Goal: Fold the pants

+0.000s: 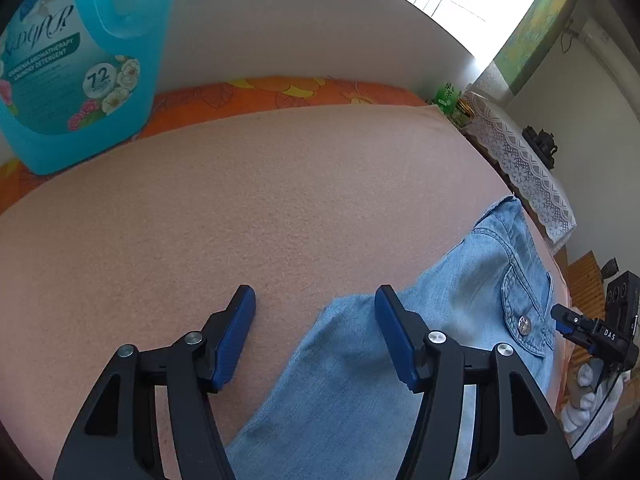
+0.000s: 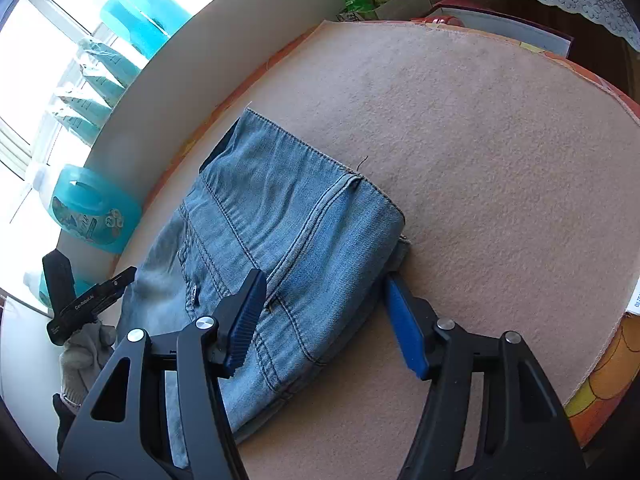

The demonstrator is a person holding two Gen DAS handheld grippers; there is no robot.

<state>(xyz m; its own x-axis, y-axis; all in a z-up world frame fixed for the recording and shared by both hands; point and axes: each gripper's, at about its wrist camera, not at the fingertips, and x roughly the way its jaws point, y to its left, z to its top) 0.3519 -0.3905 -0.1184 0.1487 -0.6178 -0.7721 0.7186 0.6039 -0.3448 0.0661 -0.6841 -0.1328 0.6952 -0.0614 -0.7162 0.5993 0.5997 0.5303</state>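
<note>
Blue-padded fingers (image 1: 234, 334) of our left gripper (image 1: 316, 300) stand apart with nothing pinched, the hem of the pale denim pants (image 1: 360, 364) lying under the gap on the pink blanket (image 1: 240, 208). Our right gripper (image 2: 324, 304) is likewise spread, its jaws straddling the folded seat of the pants without pressing it. Beyond the tools, the pants sit on the blanket's window side in the right wrist view, a turquoise detergent jug (image 1: 76, 64) stands at the far edge, and a gloved hand (image 2: 82, 354) holds the other tool.
</note>
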